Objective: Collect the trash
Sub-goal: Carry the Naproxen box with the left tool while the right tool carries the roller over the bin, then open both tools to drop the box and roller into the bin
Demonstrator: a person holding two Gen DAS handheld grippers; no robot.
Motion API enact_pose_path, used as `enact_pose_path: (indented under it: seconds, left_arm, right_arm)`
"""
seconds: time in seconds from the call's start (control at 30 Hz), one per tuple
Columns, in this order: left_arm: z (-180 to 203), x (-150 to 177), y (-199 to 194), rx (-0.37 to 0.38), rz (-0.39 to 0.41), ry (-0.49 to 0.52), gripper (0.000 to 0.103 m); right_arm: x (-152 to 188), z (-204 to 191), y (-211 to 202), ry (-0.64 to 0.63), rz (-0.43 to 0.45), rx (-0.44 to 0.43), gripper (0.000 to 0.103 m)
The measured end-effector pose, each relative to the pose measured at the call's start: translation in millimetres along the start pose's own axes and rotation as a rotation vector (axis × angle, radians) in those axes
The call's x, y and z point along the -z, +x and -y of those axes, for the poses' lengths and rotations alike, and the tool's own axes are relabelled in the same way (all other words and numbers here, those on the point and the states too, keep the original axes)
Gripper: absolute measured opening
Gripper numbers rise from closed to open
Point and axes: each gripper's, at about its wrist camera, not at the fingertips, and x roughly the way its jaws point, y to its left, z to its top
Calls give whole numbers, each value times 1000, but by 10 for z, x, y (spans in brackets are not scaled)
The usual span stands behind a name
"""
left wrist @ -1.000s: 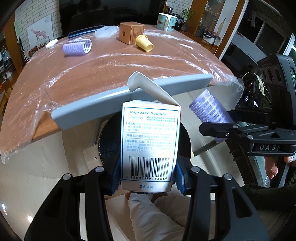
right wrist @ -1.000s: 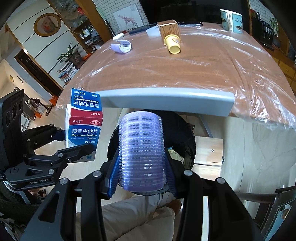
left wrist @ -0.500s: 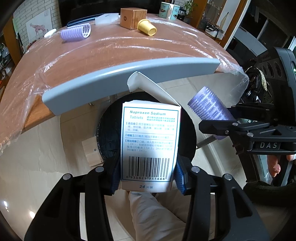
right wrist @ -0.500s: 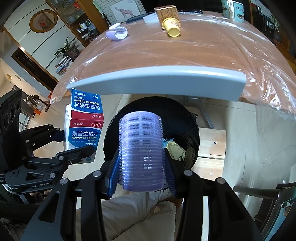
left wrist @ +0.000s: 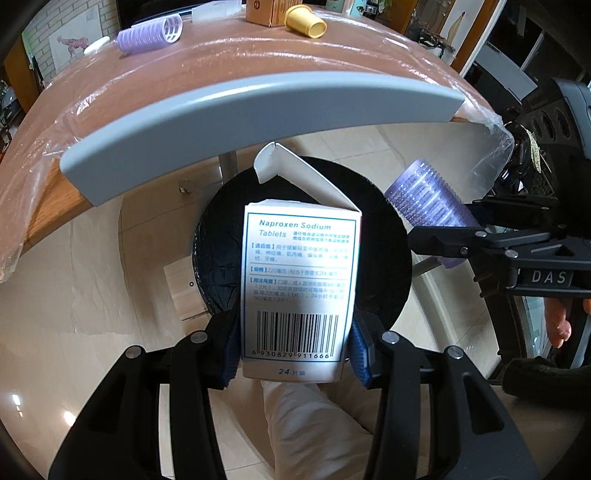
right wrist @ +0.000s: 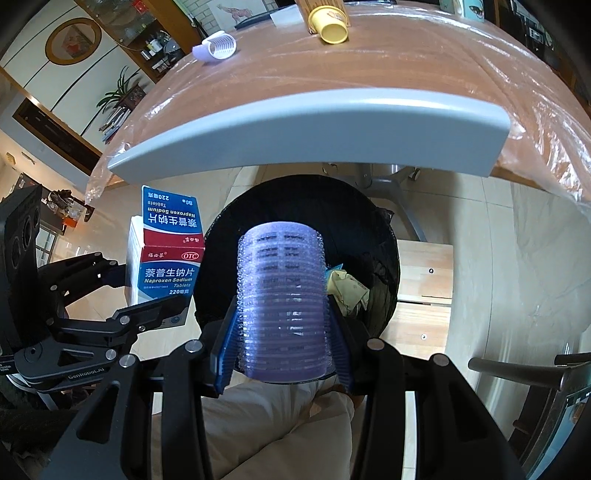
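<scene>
Step in hand, as judged: both items were carried over the bin (left wrist: 391, 229) and awaited release; collection from the table (right wrist: 369, 59) was not finished, since a second roller (left wrist: 149, 33) and a yellow cup (left wrist: 306, 22) lay on it, far ahead of the fingers.

Left gripper (left wrist: 295, 350): fingers (left wrist: 229, 347) set about a box-width apart and clamped on the lower sides of the box (left wrist: 299, 288), which stood upright between them, top flap open and tilted forward. The bin's black mouth lay directly beyond and below the box.

Right gripper (right wrist: 282, 343): fingers (right wrist: 225, 347) set wide and pressed against both sides of the purple roller (right wrist: 282, 295), which projected forward between them. The bin (right wrist: 369, 229) lay directly beyond it, with crumpled yellowish paper visible inside to the right of the roller.

The two grippers stood side by side, near one another but not touching, each load ahead of its own fingers.

Next move, as judged: open each pair of fingers enough to let the load fall. The box's raised flap could catch a finger. The roller's bristled surface could cling to the pads.
</scene>
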Motion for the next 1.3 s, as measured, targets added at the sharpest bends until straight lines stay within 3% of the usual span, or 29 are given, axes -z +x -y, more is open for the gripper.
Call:
enact_pose_path:
  seconds: [1.3]
  left_arm:
    - [135, -223, 344, -45, -75, 67, 48]
  right_arm:
    - [-200, 144, 329, 19, -53, 53, 43]
